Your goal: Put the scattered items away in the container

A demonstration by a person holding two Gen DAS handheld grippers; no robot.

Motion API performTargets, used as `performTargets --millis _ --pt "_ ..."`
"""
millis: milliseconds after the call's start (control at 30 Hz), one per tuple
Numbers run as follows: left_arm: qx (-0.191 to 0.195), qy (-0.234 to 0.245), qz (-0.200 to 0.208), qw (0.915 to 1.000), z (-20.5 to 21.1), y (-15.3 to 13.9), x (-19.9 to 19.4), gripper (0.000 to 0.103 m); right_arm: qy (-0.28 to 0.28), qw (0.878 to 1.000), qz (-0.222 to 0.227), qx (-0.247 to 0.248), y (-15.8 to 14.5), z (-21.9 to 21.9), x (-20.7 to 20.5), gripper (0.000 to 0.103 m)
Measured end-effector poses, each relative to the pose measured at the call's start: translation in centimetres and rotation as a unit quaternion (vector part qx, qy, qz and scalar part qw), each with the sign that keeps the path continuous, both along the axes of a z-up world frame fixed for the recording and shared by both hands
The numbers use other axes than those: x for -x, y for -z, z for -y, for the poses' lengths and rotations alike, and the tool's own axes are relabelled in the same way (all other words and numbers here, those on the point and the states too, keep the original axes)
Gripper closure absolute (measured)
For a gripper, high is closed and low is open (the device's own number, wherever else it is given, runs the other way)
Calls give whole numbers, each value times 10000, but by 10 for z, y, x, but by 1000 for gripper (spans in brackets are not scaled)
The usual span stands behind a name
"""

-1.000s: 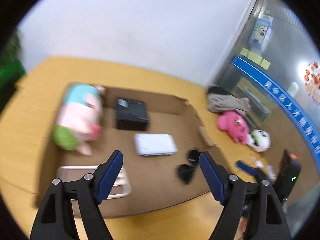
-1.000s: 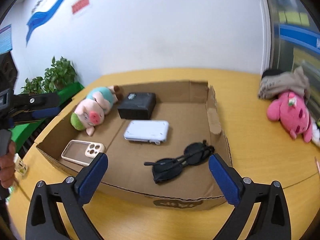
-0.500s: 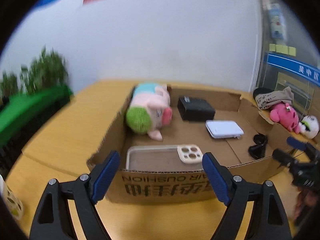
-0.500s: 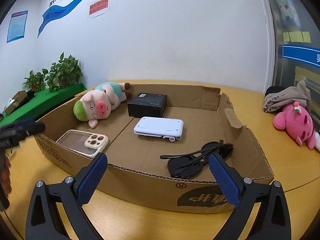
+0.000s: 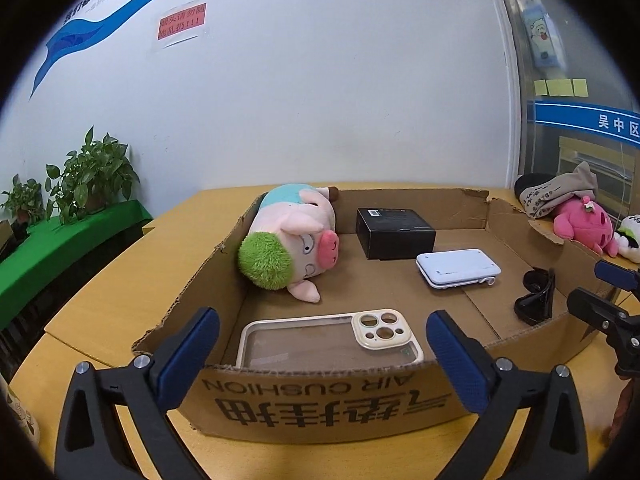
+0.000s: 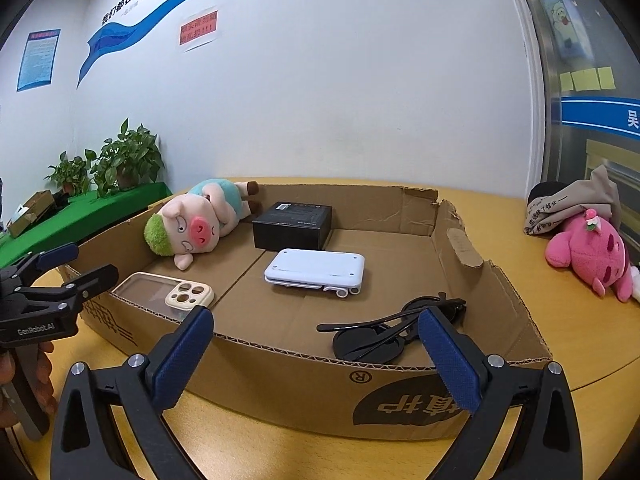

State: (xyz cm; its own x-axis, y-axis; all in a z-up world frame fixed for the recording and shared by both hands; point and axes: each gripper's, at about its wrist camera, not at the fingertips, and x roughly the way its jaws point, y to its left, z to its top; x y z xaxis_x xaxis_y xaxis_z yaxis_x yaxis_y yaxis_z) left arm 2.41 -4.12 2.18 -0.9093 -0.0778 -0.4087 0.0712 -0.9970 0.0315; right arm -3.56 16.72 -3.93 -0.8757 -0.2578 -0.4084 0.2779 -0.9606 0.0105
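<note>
at frame bottom in both views we've got each hand-held gripper spread wide with nothing held: left hand-held gripper (image 5: pixel 322 344) at the cardboard box (image 5: pixel 320 400) short wall, right hand-held gripper (image 6: pixel 314 346) at its long wall. inside the box: pig plush (image 5: pixel 290 242) upper left, black box (image 5: pixel 394 232) center, white device (image 5: pixel 458 267) right of center, phone case (image 5: pixel 332 338) low center, sunglasses (image 6: pixel 394 330) lower right. pink plush (image 6: pixel 588 248) sits outside on the tabletop (image 6: pixel 568 320), far right.

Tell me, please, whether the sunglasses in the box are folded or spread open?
Folded: the sunglasses lie in the cardboard box with both temple arms crossed over the lenses.
</note>
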Motion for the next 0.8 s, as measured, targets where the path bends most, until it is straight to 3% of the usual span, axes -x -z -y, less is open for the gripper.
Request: performTargets --millis 800 --pt "6 -8 23 10000 1 -2 1 0 94 10000 -4 -7 1 0 -1 0"
